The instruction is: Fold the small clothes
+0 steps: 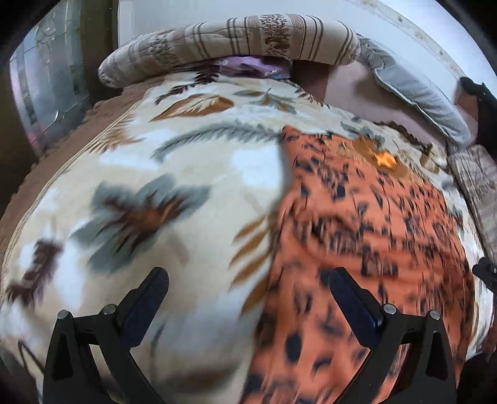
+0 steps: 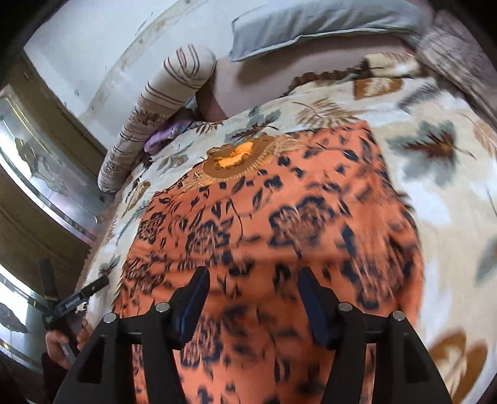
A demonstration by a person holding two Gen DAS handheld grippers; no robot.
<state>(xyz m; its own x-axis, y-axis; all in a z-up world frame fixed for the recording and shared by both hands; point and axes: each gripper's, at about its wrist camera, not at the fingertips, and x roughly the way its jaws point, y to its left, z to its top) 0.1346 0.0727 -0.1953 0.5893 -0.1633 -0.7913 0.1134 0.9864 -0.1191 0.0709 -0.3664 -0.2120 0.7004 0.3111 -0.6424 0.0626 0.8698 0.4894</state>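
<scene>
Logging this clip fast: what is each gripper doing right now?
Left gripper: open, holding nothing, above the leaf-patterned fleece blanket.
Right gripper: open, holding nothing, above the orange black-floral garment.

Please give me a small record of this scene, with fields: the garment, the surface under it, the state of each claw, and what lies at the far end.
garment: orange tunic with dark floral print, spread flat, embroidered neckline at far end
surface: leaf-print blanket on a bed
left claw: open, holds nothing, over garment's left edge
right claw: open, holds nothing, over garment
far end: striped bolster, grey pillow
</scene>
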